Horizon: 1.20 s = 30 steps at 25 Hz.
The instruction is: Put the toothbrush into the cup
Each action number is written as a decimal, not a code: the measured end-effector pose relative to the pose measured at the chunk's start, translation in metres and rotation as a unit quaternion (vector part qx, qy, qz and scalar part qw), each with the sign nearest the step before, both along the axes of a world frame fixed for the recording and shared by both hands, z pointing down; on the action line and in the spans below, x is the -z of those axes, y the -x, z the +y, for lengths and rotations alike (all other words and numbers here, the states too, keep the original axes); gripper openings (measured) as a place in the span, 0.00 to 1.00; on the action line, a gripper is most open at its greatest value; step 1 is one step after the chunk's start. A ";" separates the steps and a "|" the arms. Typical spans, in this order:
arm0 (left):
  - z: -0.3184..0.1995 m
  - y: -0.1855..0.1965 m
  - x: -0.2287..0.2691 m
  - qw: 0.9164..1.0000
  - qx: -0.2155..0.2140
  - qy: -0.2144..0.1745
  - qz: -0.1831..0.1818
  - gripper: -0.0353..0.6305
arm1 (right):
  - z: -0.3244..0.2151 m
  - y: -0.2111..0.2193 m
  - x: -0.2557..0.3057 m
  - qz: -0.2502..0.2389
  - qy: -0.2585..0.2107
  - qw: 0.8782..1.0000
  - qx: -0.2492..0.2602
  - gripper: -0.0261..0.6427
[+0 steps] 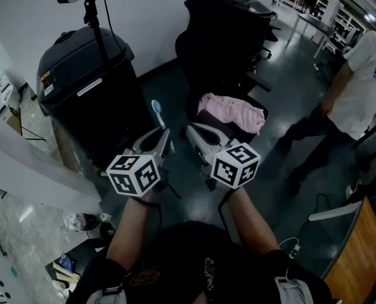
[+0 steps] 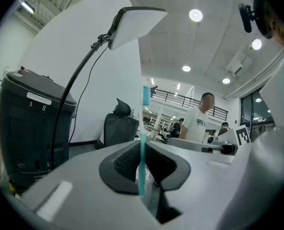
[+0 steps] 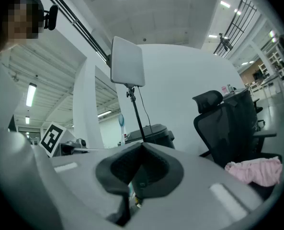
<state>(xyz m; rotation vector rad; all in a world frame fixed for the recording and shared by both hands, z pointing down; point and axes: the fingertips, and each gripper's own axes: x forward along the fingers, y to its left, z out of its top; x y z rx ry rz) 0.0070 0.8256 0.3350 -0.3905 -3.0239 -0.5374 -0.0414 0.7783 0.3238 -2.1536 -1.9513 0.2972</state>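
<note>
Toothbrush [image 1: 156,111] was the only task thing that the head view showed. Its pale blue head stood up from the left gripper [image 1: 165,133], which was held in the air beside the right gripper [image 1: 191,130], the two near each other but apart. Behind them were a black bin [image 1: 86,75] and an office chair [image 1: 226,37] with a pink cloth [image 1: 232,111] on its seat. A person in a white shirt [image 1: 365,81] stood well apart at the right. No cup and no table could be seen.

In the left gripper view the jaws were closed on the lower part of the toothbrush's handle. The brush rose almost upright between them, with its head high above the tips.

In the right gripper view the jaws were pressed together with nothing between them. The toothbrush showed small at the left, near the stand of a light panel [image 3: 127,61].

I judged that the step in hand was carrying the brush to the cup, so the placing itself was not yet begun. To do it well, the person should first bring the cup into sight. The grip was low on a long handle, so it should be firm and the motion slow, or the brush could swing. Over the cup, the free end should point down and go inside the rim before the jaws open. The empty right gripper could steady the cup.
</note>
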 end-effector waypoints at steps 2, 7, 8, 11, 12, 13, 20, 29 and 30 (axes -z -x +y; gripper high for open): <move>-0.003 0.001 0.000 1.000 -0.002 0.000 0.000 0.11 | -0.002 0.001 0.000 0.003 0.001 1.000 0.000 0.04; -0.005 0.003 0.000 1.000 -0.006 0.002 -0.001 0.11 | -0.003 0.002 0.000 0.007 0.002 1.000 -0.003 0.04; -0.006 0.003 0.001 1.000 -0.007 0.003 -0.001 0.11 | -0.004 0.002 0.000 0.006 0.002 1.000 -0.003 0.04; -0.008 0.004 0.002 1.000 -0.009 0.003 -0.002 0.11 | -0.007 0.003 0.000 0.005 0.000 1.000 -0.005 0.04; -0.009 0.004 0.001 1.000 -0.010 0.003 -0.002 0.11 | -0.007 0.004 0.000 0.004 -0.001 1.000 -0.005 0.04; -0.010 0.004 0.001 1.000 -0.012 0.003 -0.001 0.11 | -0.008 0.004 -0.001 0.004 -0.002 1.000 -0.006 0.04; -0.012 0.002 0.002 1.000 -0.015 0.004 -0.002 0.11 | -0.010 0.001 -0.001 0.000 -0.007 1.000 -0.006 0.04; -0.011 0.014 -0.003 0.999 -0.045 -0.002 0.001 0.11 | -0.011 0.013 -0.005 0.001 -0.018 0.999 -0.035 0.04; -0.012 0.019 -0.005 0.999 -0.051 -0.002 0.000 0.11 | -0.012 0.018 -0.006 0.001 -0.018 0.999 -0.041 0.04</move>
